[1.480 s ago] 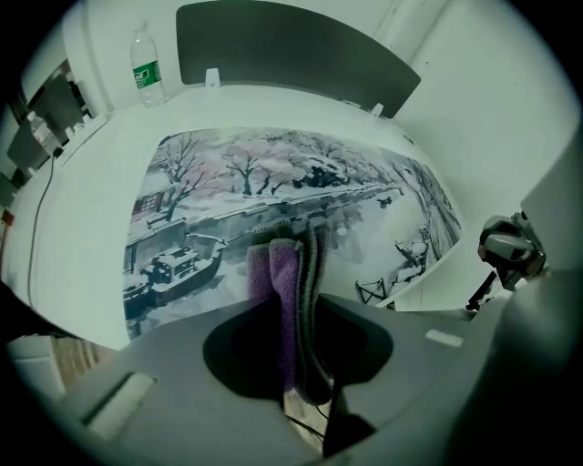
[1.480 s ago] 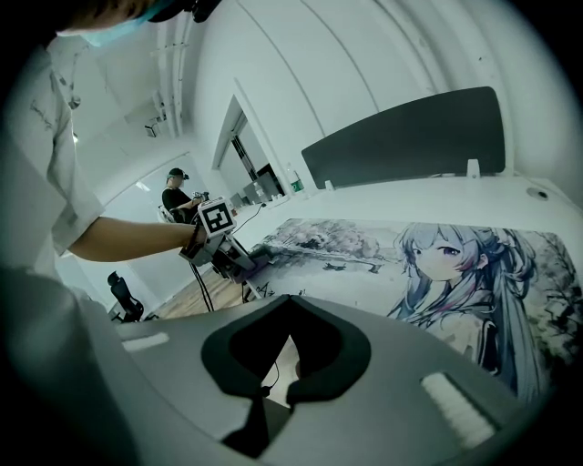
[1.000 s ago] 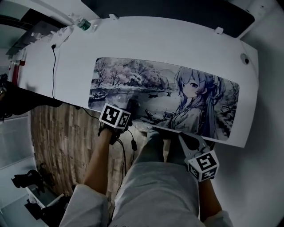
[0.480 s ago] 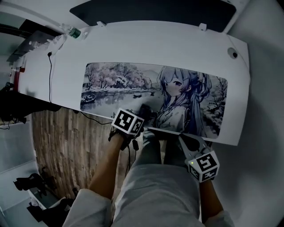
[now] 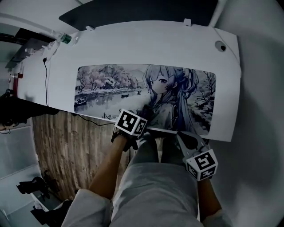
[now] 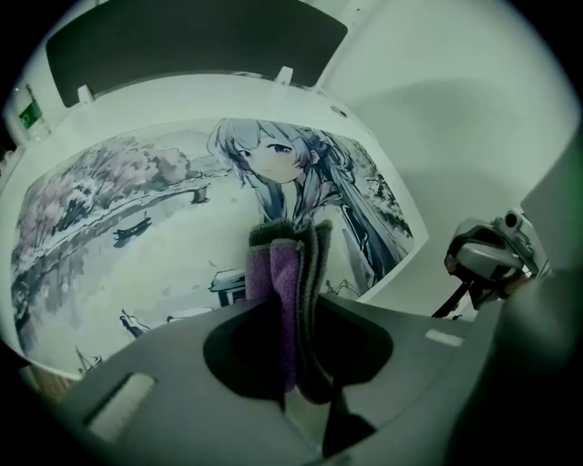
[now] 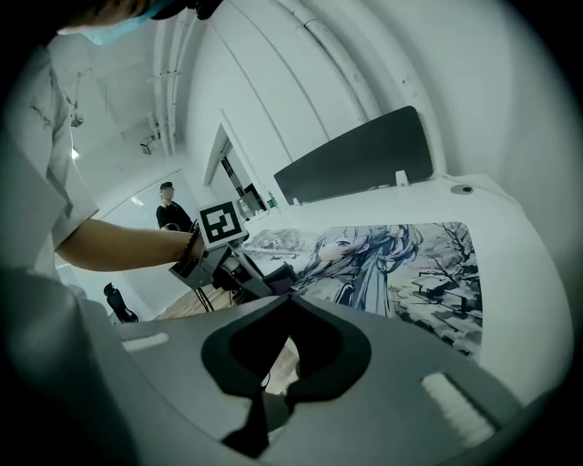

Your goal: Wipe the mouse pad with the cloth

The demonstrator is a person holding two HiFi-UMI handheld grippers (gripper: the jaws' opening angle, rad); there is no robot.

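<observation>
The long mouse pad [image 5: 133, 88], printed with a lake scene and an anime girl, lies on the white desk [image 5: 133, 44]. My left gripper [image 5: 141, 116] is at the pad's near edge, below the girl, and is shut on a folded purple and grey cloth [image 6: 273, 264]. The cloth [image 5: 145, 111] rests on the pad [image 6: 118, 209]. In the left gripper view the cloth sticks out past my left gripper [image 6: 293, 305]. My right gripper [image 5: 188, 140] hangs off the desk's near edge over my lap, shut with nothing in it. Its jaws [image 7: 290, 298] meet at the tips, pointing toward the pad [image 7: 410, 264].
A black cable [image 5: 45, 80] runs across the desk's left end, and a bottle [image 5: 64, 39] stands at the far left corner. A dark panel [image 5: 133, 13] stands behind the desk. There is a round grommet [image 5: 220, 45] at the far right. A person [image 7: 168, 211] stands in the background.
My left gripper has slid the cloth to the right along the pad's near edge, from the lake scene to under the girl. The right gripper has stayed put.
</observation>
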